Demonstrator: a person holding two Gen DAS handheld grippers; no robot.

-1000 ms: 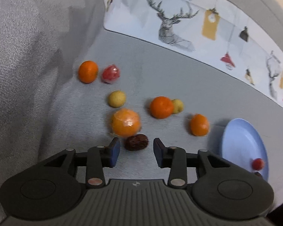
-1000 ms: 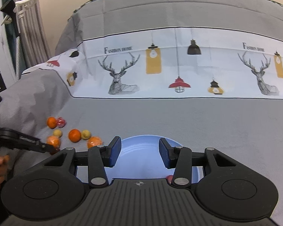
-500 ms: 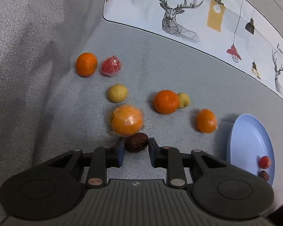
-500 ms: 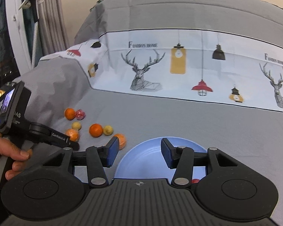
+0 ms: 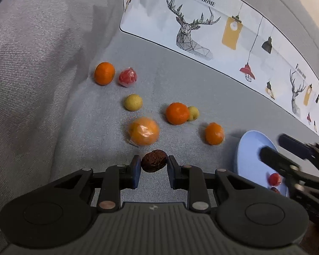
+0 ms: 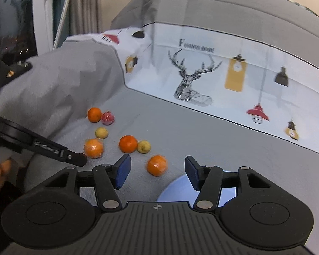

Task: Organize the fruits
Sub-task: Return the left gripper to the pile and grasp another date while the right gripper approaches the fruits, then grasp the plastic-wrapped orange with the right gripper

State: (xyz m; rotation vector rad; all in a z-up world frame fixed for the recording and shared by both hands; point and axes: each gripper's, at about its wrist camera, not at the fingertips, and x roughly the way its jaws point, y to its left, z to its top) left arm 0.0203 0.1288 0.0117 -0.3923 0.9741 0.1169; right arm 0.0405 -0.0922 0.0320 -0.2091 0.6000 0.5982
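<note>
Two pads of the left tool (image 5: 154,169) now squeeze the dark wrinkly date (image 5: 154,161); a second ago they stood apart around it on the bed (image 5: 180,80). The date looks lifted a little. Next it likely goes to the blue plate (image 5: 247,150), where a red fruit (image 5: 274,179) already sits. The right tool (image 6: 157,171) is opening with nothing in it, and has swung toward the wrapped orange (image 6: 157,165). Seven fruits wait on the bed.

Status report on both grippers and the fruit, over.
Left gripper shut on wrinkled dark brown date. Right gripper empty, jaws opening, above the round light blue plate. Nothing between date and plate.
</note>
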